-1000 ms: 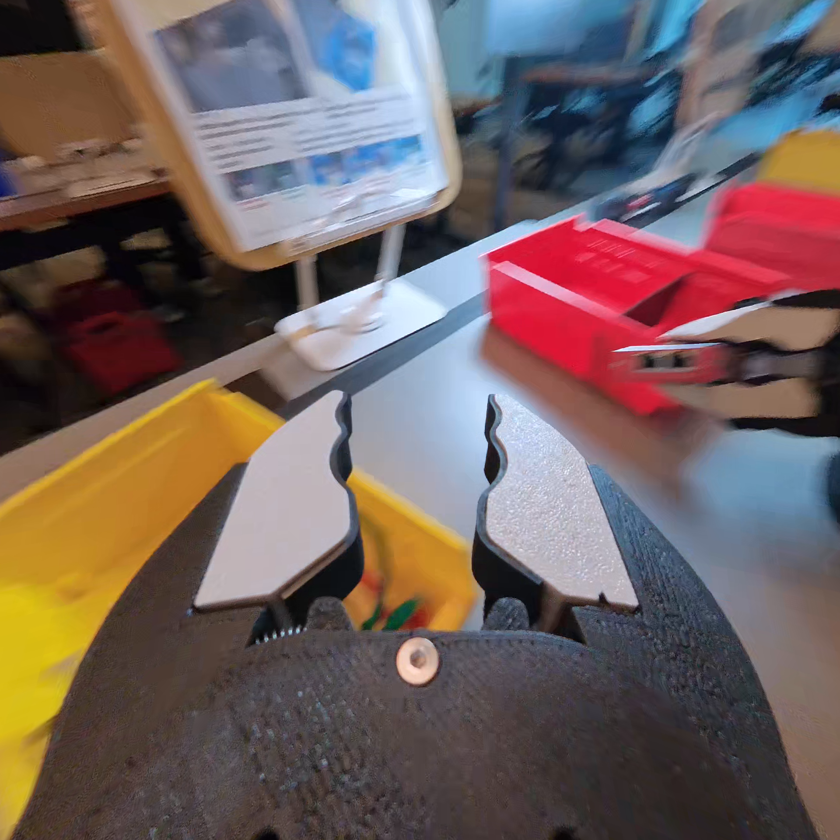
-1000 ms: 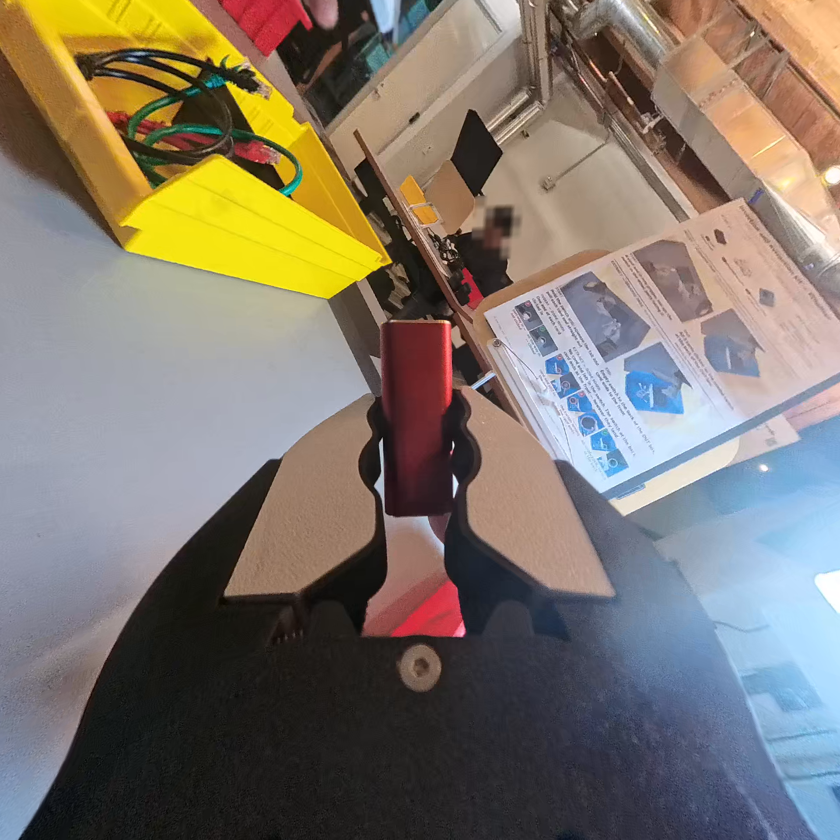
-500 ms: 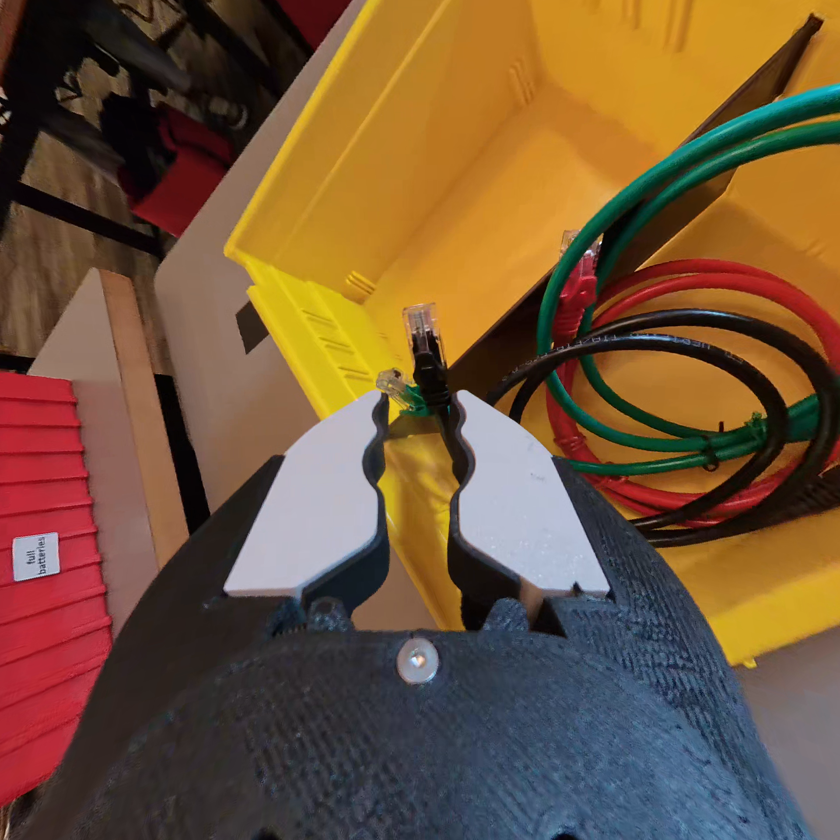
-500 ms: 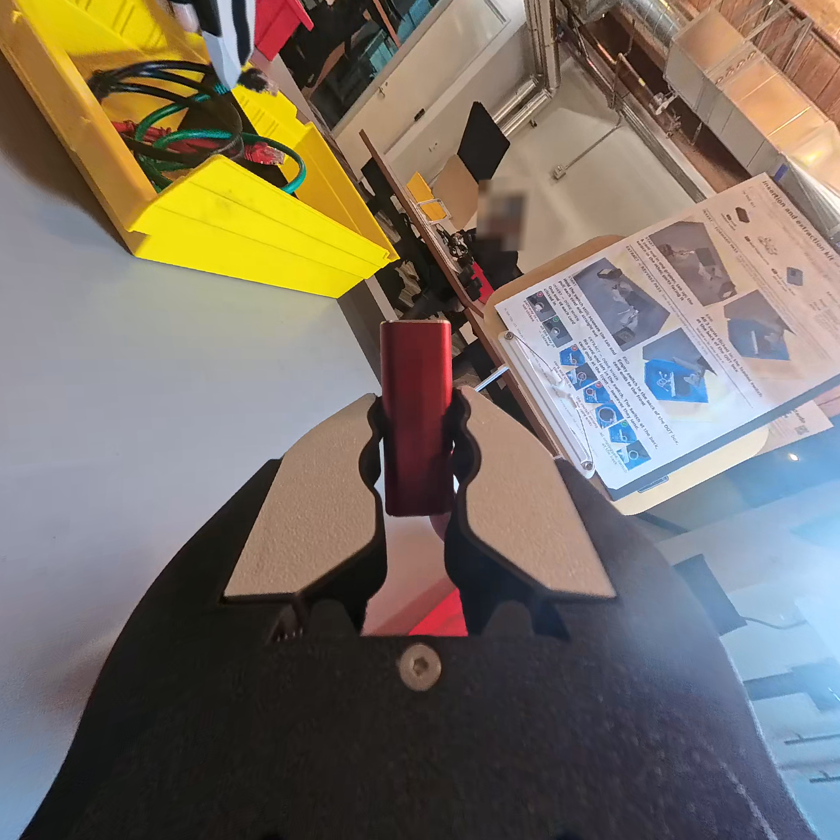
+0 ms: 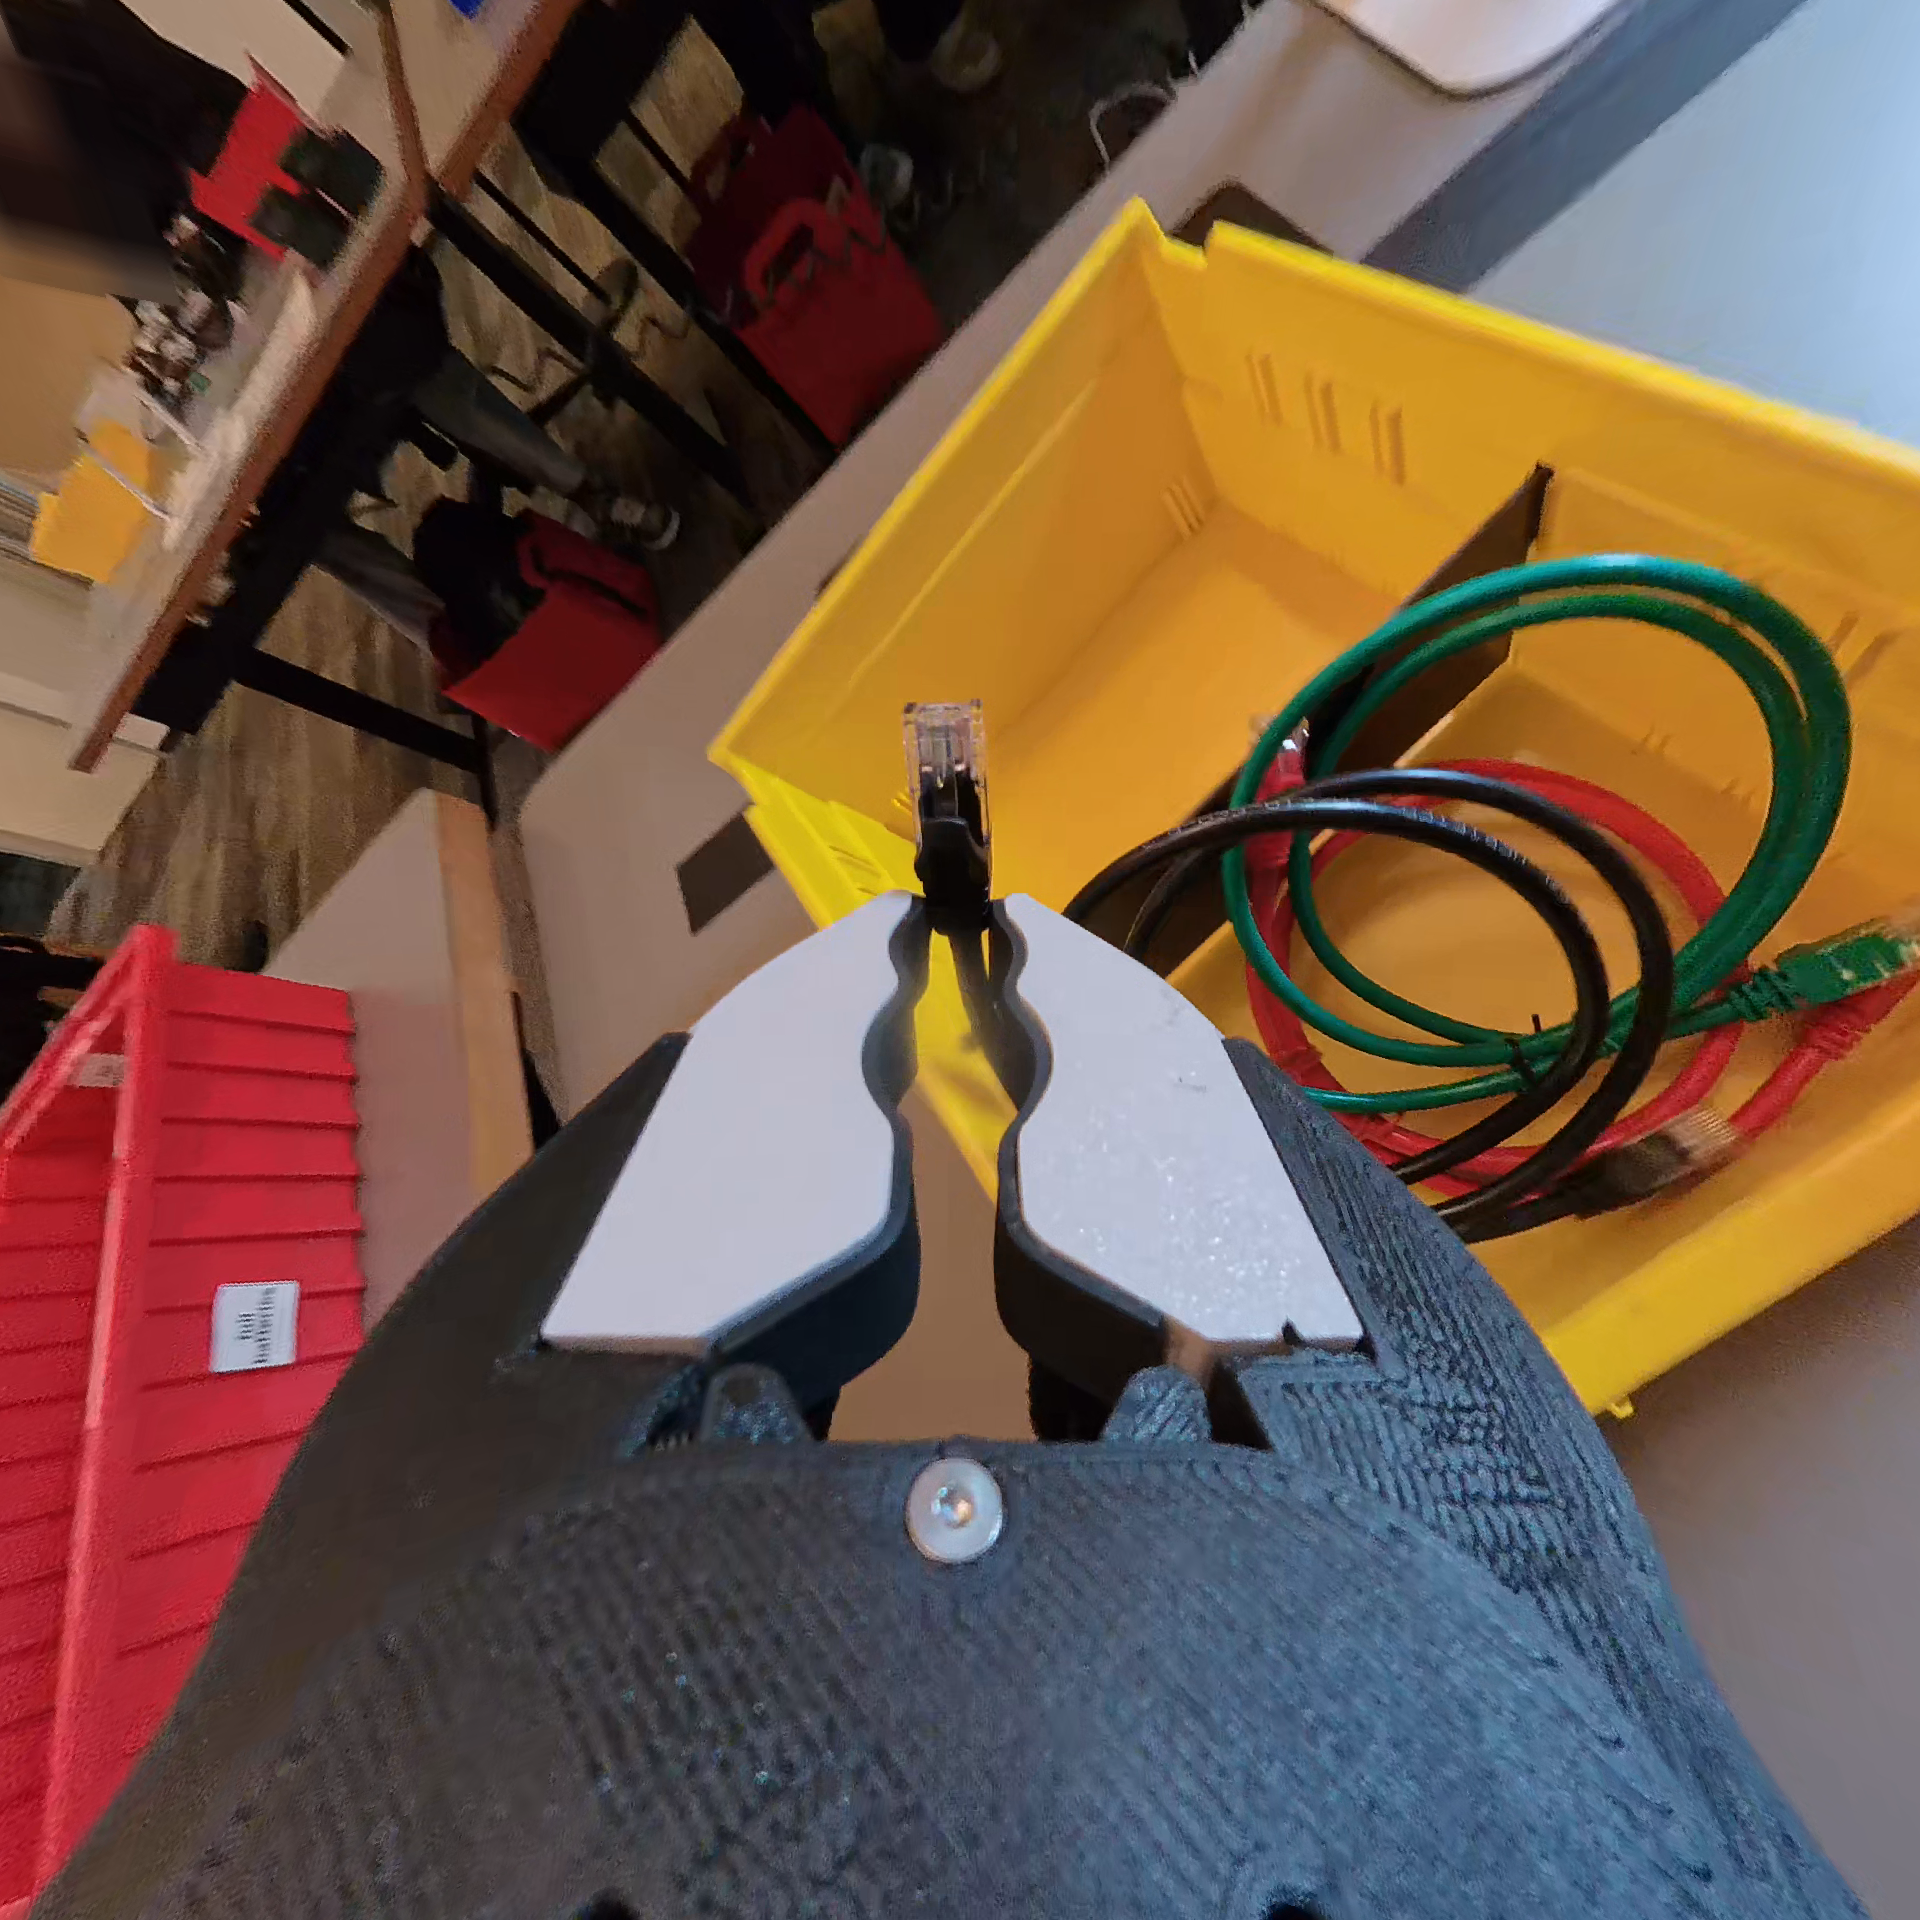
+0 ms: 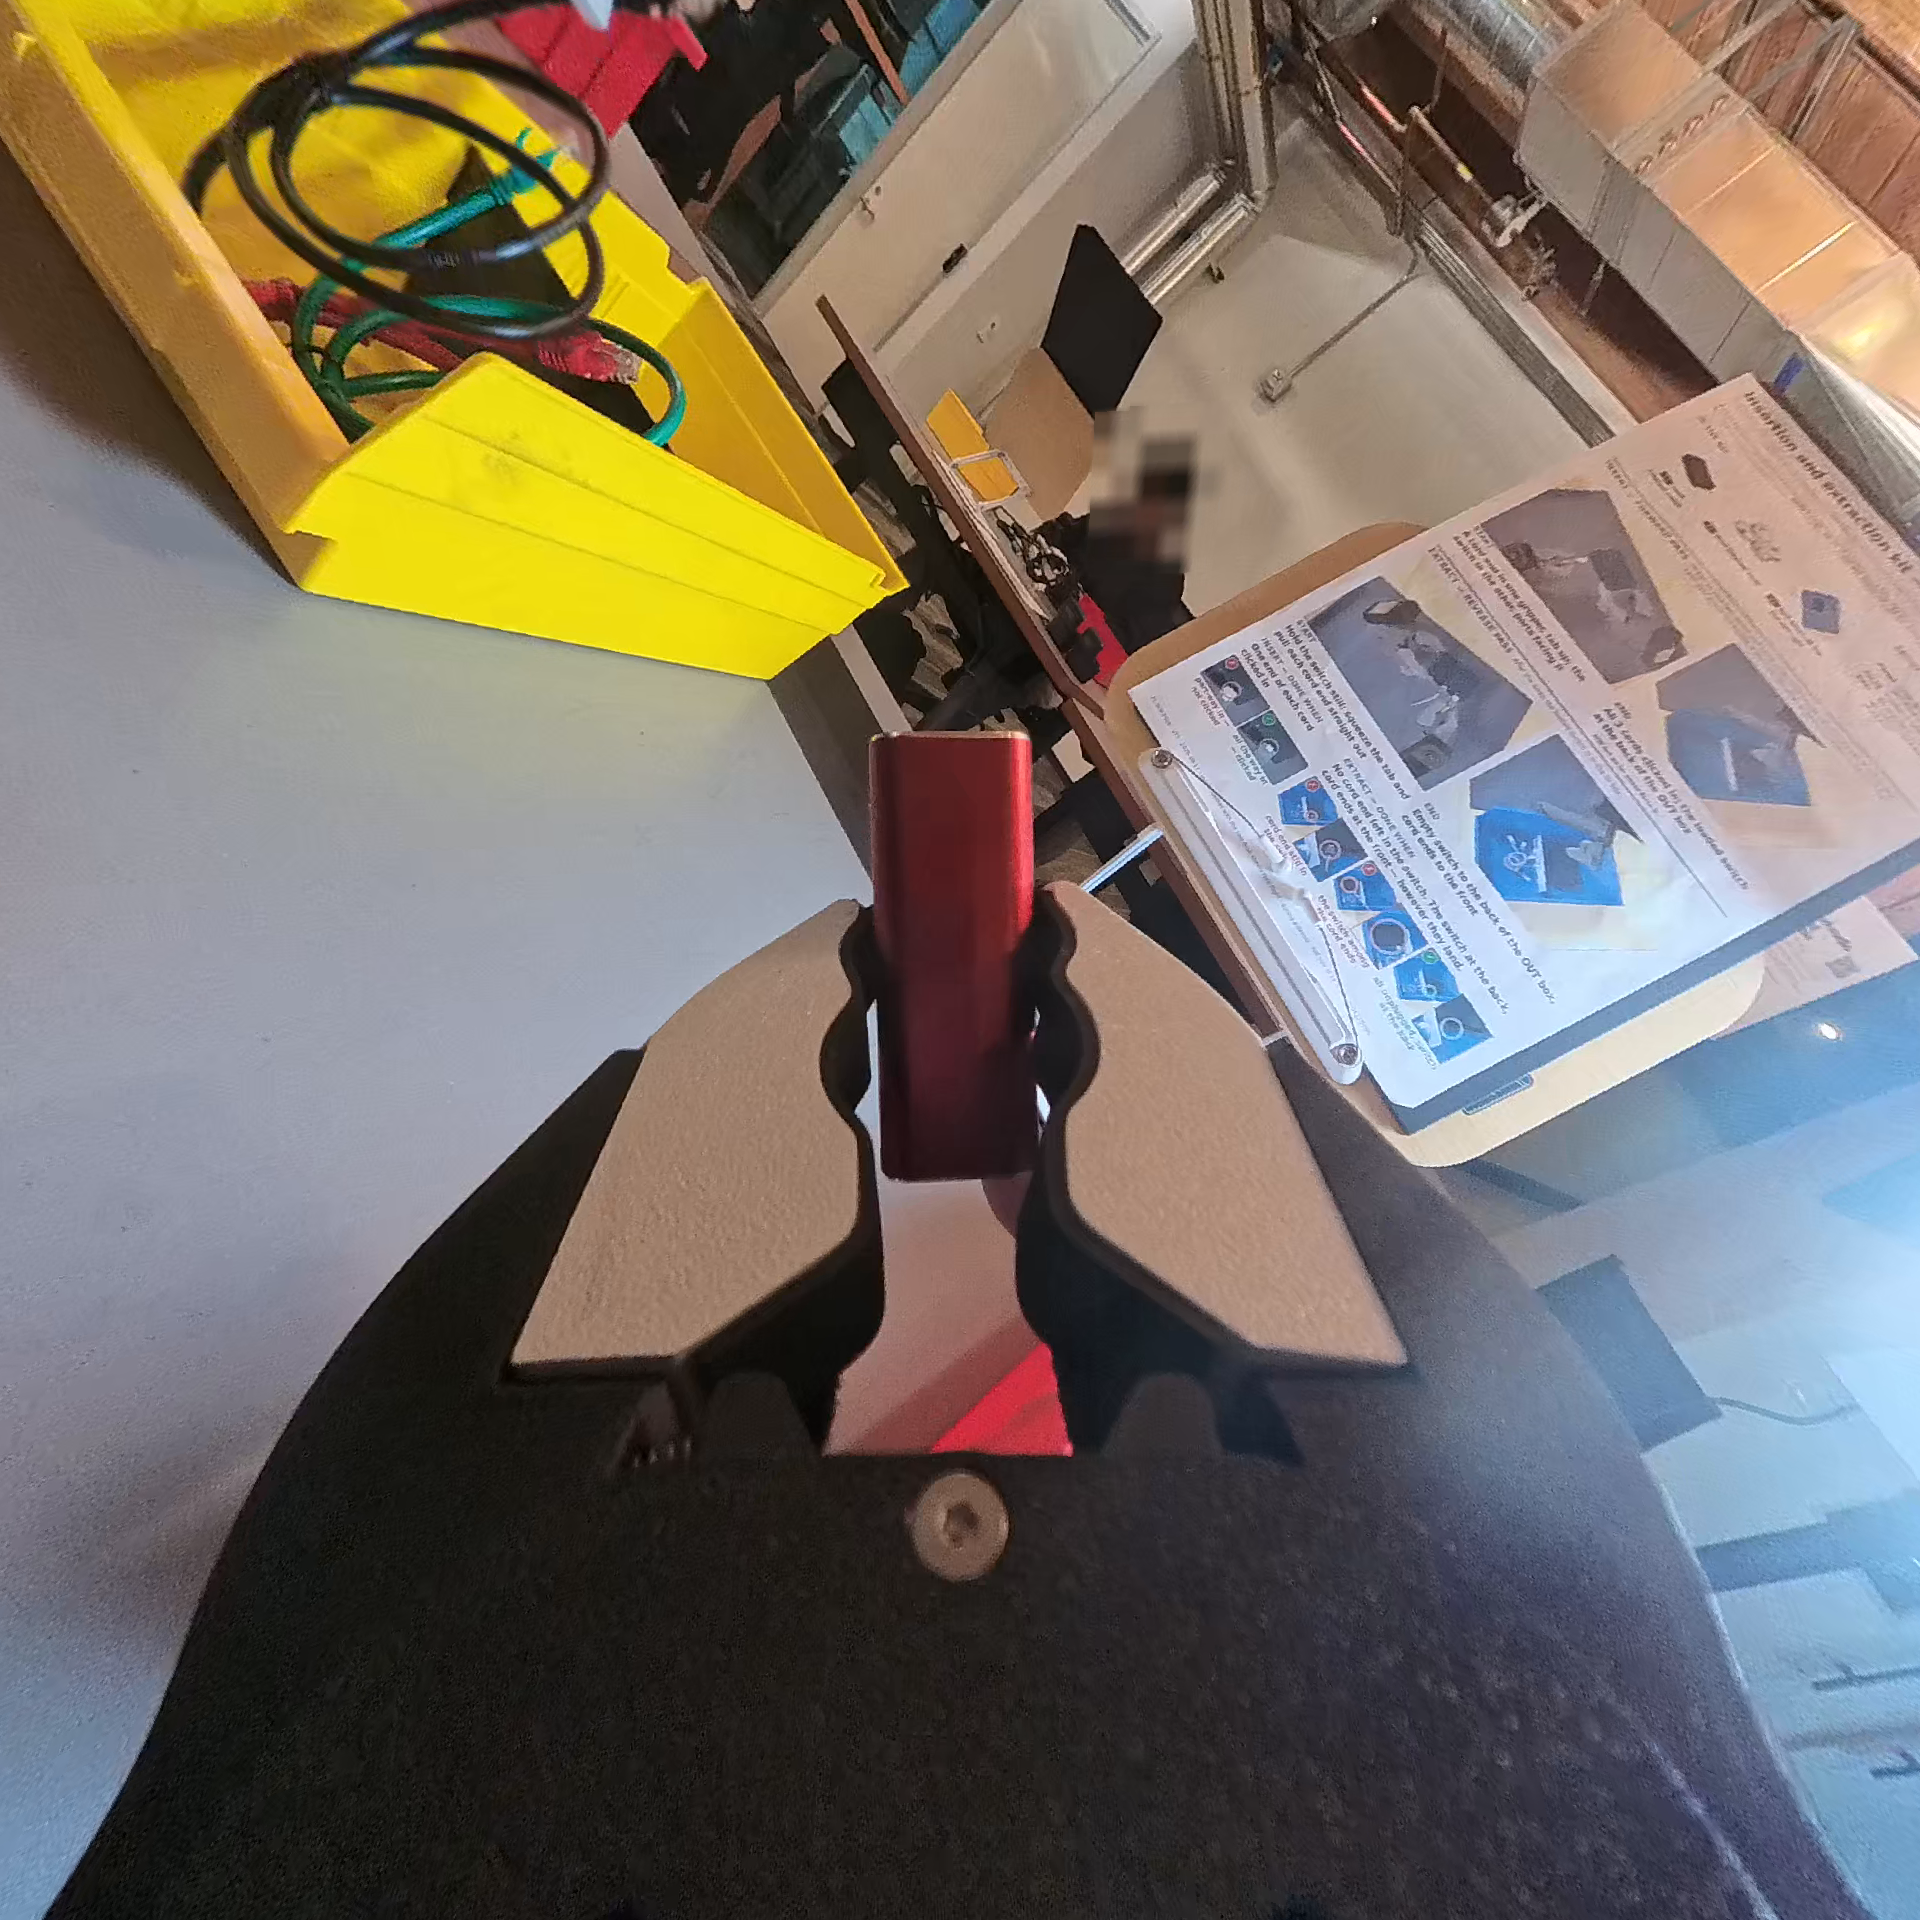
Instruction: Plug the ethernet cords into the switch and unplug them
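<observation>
Switch stands clamped between my right fingers, long axis pointing straight ahead. My left fingers pinch the black cord; its plug points forward.

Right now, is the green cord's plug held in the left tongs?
No, the left tongs pinch the black cord's plug; the green cord lies in the yellow bin.

Workshop or lab: grey worktop with yellow parts bin, illustrated instruction board, exposed ceiling ducts.
</observation>
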`<state>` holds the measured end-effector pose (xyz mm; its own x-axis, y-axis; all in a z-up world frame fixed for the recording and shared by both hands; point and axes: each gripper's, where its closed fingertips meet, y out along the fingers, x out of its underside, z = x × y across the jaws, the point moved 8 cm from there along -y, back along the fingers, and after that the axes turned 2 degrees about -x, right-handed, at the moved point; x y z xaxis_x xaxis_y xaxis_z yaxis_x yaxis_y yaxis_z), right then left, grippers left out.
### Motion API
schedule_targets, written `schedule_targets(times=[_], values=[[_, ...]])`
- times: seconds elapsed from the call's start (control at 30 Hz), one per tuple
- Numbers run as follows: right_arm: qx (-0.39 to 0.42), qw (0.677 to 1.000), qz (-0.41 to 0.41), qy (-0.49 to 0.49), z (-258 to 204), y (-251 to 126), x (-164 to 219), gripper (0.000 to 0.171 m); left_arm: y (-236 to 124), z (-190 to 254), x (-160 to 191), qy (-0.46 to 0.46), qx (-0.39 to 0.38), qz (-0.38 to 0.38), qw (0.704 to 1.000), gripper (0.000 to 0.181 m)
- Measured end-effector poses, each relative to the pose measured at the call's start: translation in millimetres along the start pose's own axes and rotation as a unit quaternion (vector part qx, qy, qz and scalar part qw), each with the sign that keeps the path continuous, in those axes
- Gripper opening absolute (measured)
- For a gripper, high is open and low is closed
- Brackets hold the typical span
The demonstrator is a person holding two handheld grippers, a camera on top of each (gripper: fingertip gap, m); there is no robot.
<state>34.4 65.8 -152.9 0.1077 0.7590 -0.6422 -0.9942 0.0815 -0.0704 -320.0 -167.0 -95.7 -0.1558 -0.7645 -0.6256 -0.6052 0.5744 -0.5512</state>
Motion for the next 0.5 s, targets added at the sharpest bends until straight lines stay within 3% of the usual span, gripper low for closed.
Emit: schedule_targets(times=[0.13,0.2,0.37,0.5], values=[[0.012,1.0,0.004,0.007,6.1,-2.5,1.0,0.027,-47.1,-31.1,-27.6,0.01,-0.021,0.061,0.998,0.01],[0.017,1.0,0.009,0.0,8.8,-5.0,-0.3,0.027,-75.0,-38.9,-43.3,0.03,0.008,0.081,0.996,0.01],[0.01,0.999,0.026,-0.037,9.1,-12.2,-8.5,0.027,-120.0,9.2,-70.0,0.104,0.212,0.067,0.969,0.01],[-0.009,0.997,0.029,-0.071,-0.5,-16.2,-15.8,0.027,-120.1,110.0,-70.9,0.17,0.42,0.047,0.89,0.01]])
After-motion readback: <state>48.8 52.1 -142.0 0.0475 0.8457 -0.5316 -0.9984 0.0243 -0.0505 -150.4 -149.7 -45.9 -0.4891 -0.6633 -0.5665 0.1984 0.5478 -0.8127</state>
